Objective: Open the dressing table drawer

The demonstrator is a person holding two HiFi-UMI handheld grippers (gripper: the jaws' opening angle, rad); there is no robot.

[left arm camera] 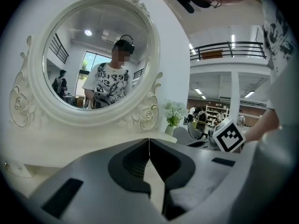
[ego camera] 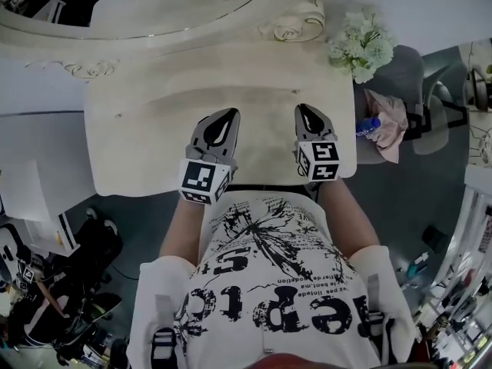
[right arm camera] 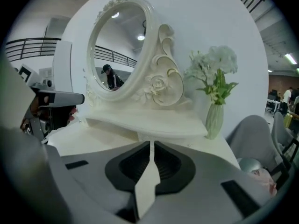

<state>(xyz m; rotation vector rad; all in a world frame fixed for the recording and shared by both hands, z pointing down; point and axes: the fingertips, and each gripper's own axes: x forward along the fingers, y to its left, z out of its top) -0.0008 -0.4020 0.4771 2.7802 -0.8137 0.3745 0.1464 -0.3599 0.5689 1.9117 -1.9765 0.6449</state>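
The cream dressing table (ego camera: 146,141) lies below me in the head view, its oval mirror (ego camera: 177,2) at the back. No drawer front shows in any view; the table's top hides it. My left gripper (ego camera: 228,114) hovers over the front middle of the top, jaws shut with nothing in them. My right gripper (ego camera: 305,110) hangs beside it to the right, also shut and empty. In the left gripper view the left gripper (left arm camera: 149,141) points at the mirror's (left arm camera: 96,55) base. In the right gripper view the right gripper (right arm camera: 152,144) points at the raised shelf (right arm camera: 145,122) under the mirror.
A vase of white flowers (ego camera: 361,46) stands at the table's back right corner. A grey chair (ego camera: 411,79) with a pink cloth (ego camera: 388,121) and a blue bottle (ego camera: 367,125) stands right of the table. Bags and clutter (ego camera: 54,283) lie on the floor at the left.
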